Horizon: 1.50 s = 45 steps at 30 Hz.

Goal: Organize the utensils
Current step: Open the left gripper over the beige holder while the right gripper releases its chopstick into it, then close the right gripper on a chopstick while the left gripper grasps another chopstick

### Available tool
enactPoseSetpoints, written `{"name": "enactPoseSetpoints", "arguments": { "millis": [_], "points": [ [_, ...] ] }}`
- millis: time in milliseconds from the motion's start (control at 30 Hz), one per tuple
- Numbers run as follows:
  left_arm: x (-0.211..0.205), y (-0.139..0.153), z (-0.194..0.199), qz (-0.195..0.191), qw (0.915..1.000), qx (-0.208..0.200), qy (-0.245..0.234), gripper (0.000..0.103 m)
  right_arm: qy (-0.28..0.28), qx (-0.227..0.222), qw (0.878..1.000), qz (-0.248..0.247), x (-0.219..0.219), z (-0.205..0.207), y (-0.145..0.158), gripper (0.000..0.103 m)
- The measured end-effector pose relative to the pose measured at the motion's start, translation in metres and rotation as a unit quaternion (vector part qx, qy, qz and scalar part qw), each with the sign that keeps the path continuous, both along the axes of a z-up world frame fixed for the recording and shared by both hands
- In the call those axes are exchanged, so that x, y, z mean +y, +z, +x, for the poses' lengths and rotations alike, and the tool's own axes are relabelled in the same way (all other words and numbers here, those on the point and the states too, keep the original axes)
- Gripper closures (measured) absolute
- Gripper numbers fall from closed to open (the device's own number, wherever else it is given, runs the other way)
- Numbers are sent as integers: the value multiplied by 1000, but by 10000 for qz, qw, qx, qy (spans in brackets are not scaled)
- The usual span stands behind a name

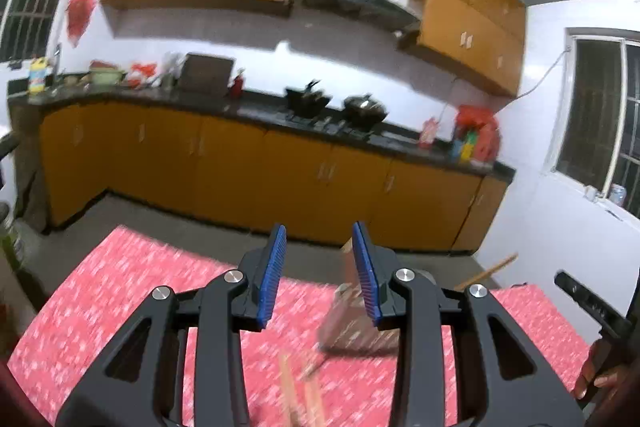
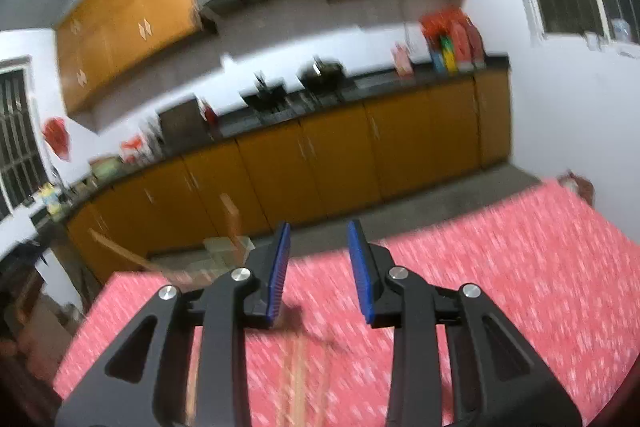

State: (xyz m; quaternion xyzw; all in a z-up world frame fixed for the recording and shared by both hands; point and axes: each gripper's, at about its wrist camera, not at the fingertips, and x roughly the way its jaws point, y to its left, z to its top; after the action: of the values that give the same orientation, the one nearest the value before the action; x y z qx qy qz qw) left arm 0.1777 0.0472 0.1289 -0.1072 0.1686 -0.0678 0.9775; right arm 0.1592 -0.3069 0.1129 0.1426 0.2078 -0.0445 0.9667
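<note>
both grippers, left (image 1: 320, 247) and right (image 2: 318, 245), gape empty (blurred) above chopsticks (image 1: 298, 391) on the cloth (image 1: 120, 287)

dim indoor light, heavy motion blur, fisheye-bent edges

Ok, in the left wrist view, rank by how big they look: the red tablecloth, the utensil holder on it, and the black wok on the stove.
1. Red tablecloth, by far the largest.
2. Utensil holder, blurred and partly behind the left gripper.
3. Black wok.
The wok stands much farther away, so its look may understate it.
</note>
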Motion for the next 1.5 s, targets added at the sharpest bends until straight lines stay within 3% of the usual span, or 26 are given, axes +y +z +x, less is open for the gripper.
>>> {"name": "enactPoseSetpoints", "arguments": {
  "millis": [167,233,367,600,700,867,1233,1333,1500],
  "points": [
    [18,-59,-5,101,9961,858,156,67,277,1238,9918,155,9,-4,-83,74],
    [22,-79,-7,115,9934,1135,142,67,483,1648,9848,266,21,-8,-113,81],
    [22,-119,-15,130,9868,1614,22,67,773,2040,9755,270,44,-12,-147,82],
    [6,-157,-30,122,9792,1999,-317,67,884,2372,9673,126,62,-8,-172,82],
    [-3,-166,-33,152,9766,2089,-489,67,816,2333,9688,-175,66,-12,-174,93],
    [-18,-178,-34,267,9722,2217,-701,67,514,2354,9704,-175,57,-7,-174,95],
    [-35,-200,-31,750,9588,2642,-730,86,493,2329,9710,-230,55,-8,-175,95],
    [-39,-201,-32,965,9586,2602,-630,91,494,2338,9706,-278,57,-9,-174,95],
    [-34,-200,-24,1005,9572,2667,-501,95,523,2329,9704,-370,59,-10,-175,95]
  ]
}}
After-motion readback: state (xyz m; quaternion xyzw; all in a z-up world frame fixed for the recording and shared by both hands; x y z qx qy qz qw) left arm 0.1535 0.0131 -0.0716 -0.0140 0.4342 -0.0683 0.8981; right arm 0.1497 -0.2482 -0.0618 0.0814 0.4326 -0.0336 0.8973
